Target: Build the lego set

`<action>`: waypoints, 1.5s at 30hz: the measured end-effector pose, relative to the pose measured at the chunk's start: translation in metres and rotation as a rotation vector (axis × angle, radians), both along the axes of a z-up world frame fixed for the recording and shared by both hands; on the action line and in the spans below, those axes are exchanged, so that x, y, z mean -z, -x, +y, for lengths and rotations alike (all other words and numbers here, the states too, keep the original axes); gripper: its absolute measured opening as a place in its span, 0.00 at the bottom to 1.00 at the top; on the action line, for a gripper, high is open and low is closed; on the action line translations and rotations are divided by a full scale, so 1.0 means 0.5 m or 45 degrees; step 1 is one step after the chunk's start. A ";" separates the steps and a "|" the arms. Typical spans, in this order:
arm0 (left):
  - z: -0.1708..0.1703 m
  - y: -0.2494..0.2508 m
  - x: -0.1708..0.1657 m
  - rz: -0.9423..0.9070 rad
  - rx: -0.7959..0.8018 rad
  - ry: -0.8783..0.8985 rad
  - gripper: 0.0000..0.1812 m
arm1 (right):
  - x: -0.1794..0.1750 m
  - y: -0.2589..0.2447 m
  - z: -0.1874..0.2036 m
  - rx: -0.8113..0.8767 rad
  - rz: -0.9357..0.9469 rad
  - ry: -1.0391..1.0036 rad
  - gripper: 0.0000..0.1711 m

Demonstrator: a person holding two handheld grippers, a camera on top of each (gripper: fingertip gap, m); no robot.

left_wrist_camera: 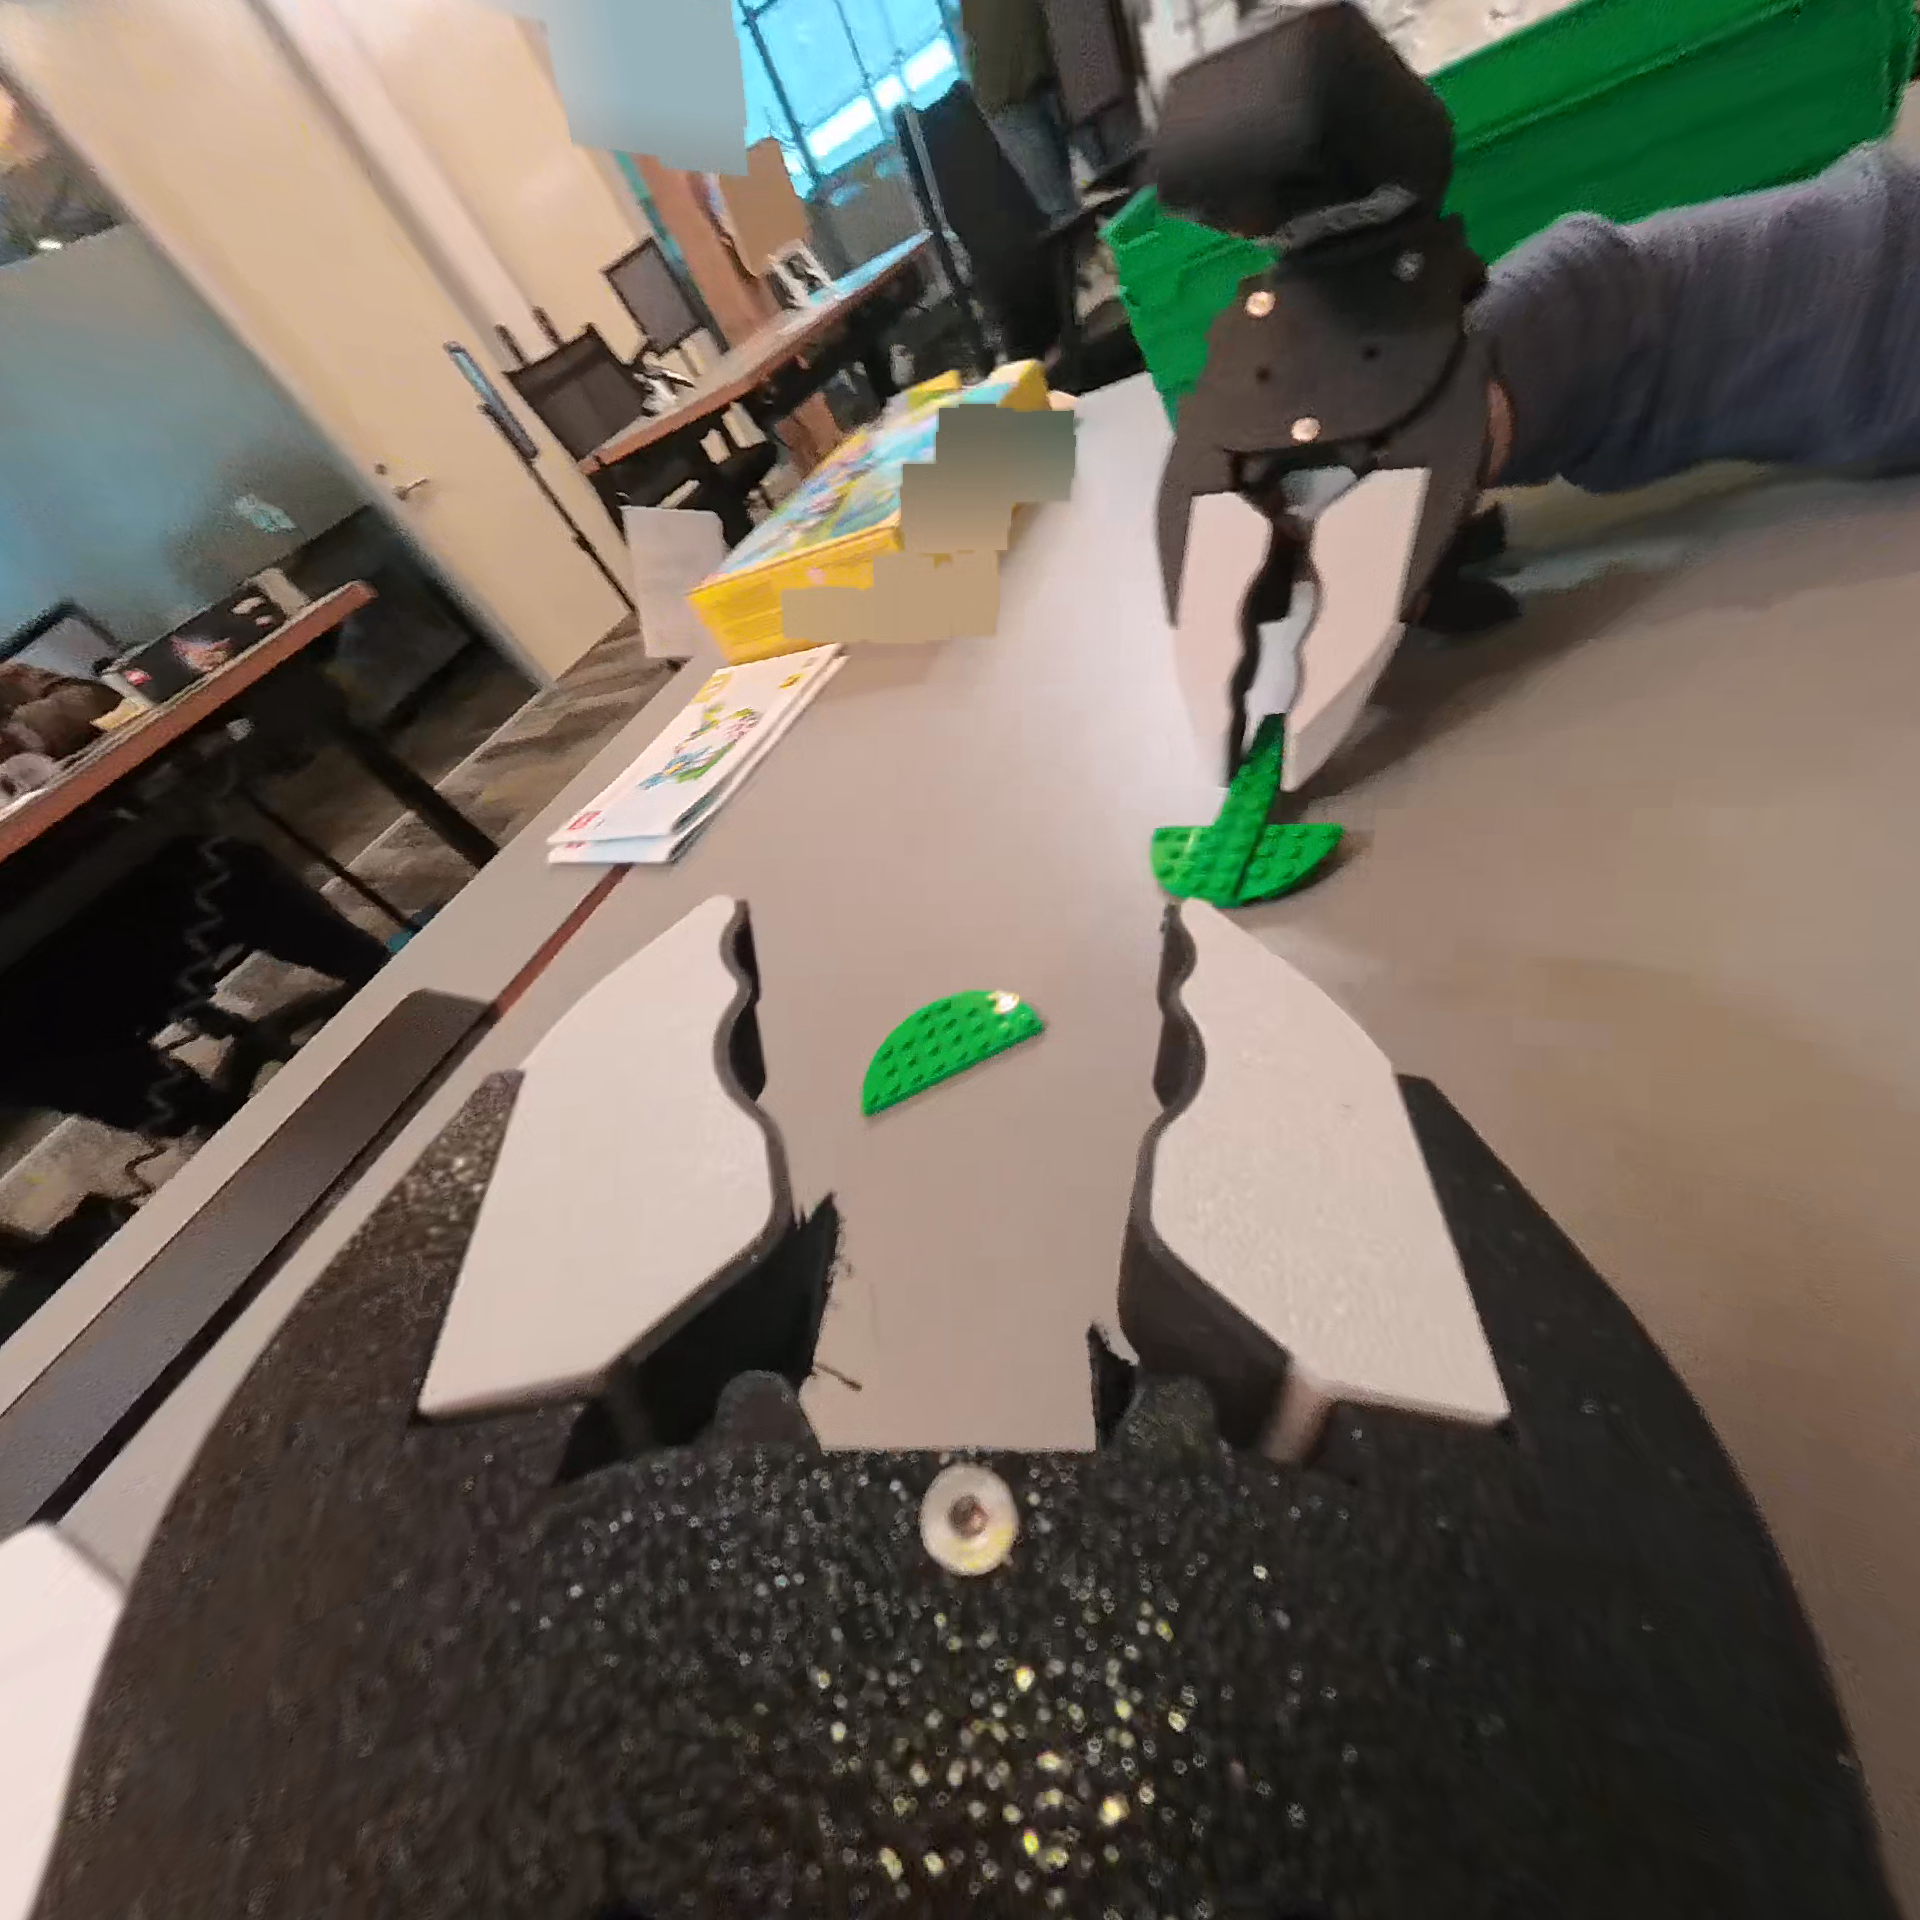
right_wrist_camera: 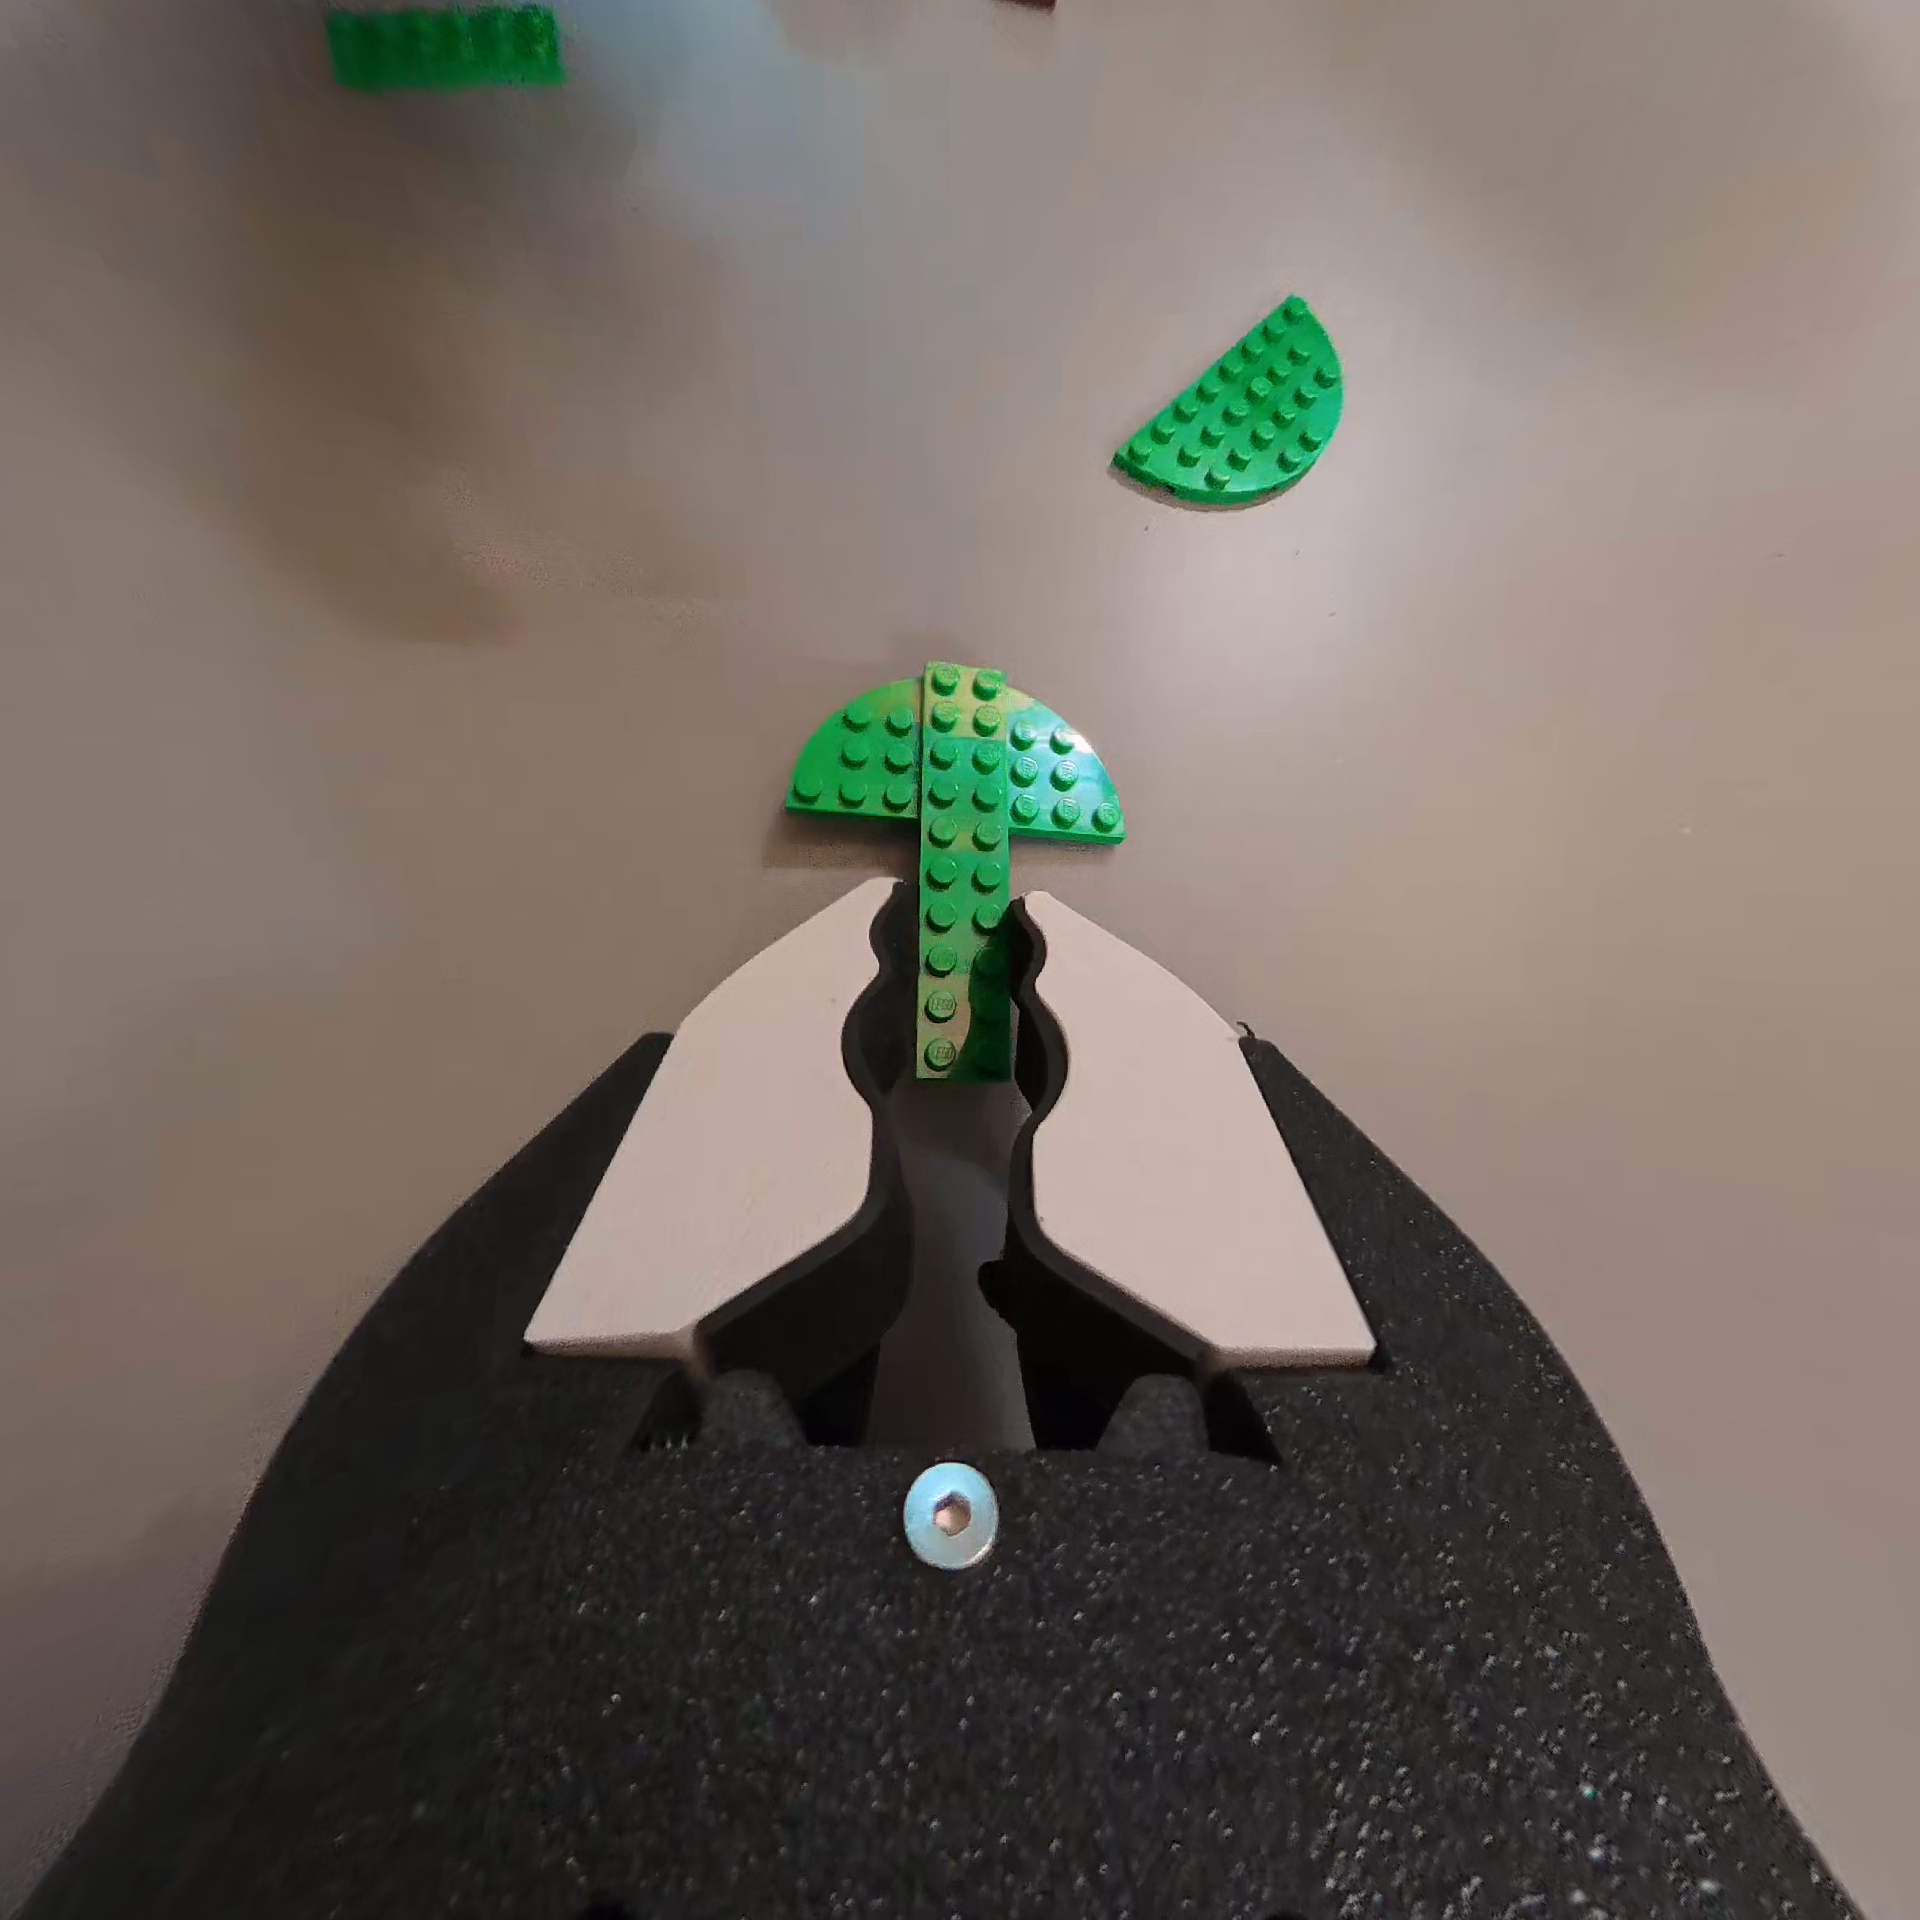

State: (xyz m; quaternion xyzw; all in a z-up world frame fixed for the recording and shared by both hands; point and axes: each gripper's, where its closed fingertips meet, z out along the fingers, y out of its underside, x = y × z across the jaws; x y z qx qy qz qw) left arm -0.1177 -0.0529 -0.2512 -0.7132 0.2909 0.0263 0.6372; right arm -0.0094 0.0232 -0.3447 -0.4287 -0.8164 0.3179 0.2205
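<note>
The right tongs [right_wrist_camera: 961,899] grip the near end of a long green strip plate [right_wrist_camera: 964,873], whose far end lies across a green half-round plate [right_wrist_camera: 961,764] resting on the bench [right_wrist_camera: 520,623]. Pressing down off-centre, I judge, could tip the half-round plate or leave the studs unseated; the strip slants upward from it. The left tongs [left_wrist_camera: 956,935] hover spread and empty above a second half-round plate [left_wrist_camera: 951,1049], near the first.

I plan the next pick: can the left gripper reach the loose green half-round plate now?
Probably yes: the left gripper is open, and the half-round plate lies flat between its fingers with nothing around it.
</note>
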 end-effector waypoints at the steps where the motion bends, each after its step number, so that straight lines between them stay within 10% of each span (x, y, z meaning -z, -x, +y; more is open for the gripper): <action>1: -0.006 0.015 -0.002 -0.006 -0.033 -0.022 0.40 | 0.004 0.000 -0.002 -0.018 0.007 -0.013 0.09; 21: -0.059 0.081 -0.011 -0.223 -0.127 -0.169 0.34 | 0.009 0.010 -0.020 -0.043 0.043 -0.038 0.10; 26: -0.058 0.080 -0.006 -0.215 -0.125 -0.176 0.33 | -0.005 0.012 -0.021 -0.007 0.080 -0.013 0.28; 37: -0.064 0.107 -0.029 -0.385 -0.132 -0.236 0.31 | -0.222 0.015 0.137 0.623 1.171 0.116 0.16; 45: -0.149 0.284 -0.190 -0.509 -0.458 -0.452 0.39 | -0.214 0.001 0.195 0.805 1.186 0.270 0.16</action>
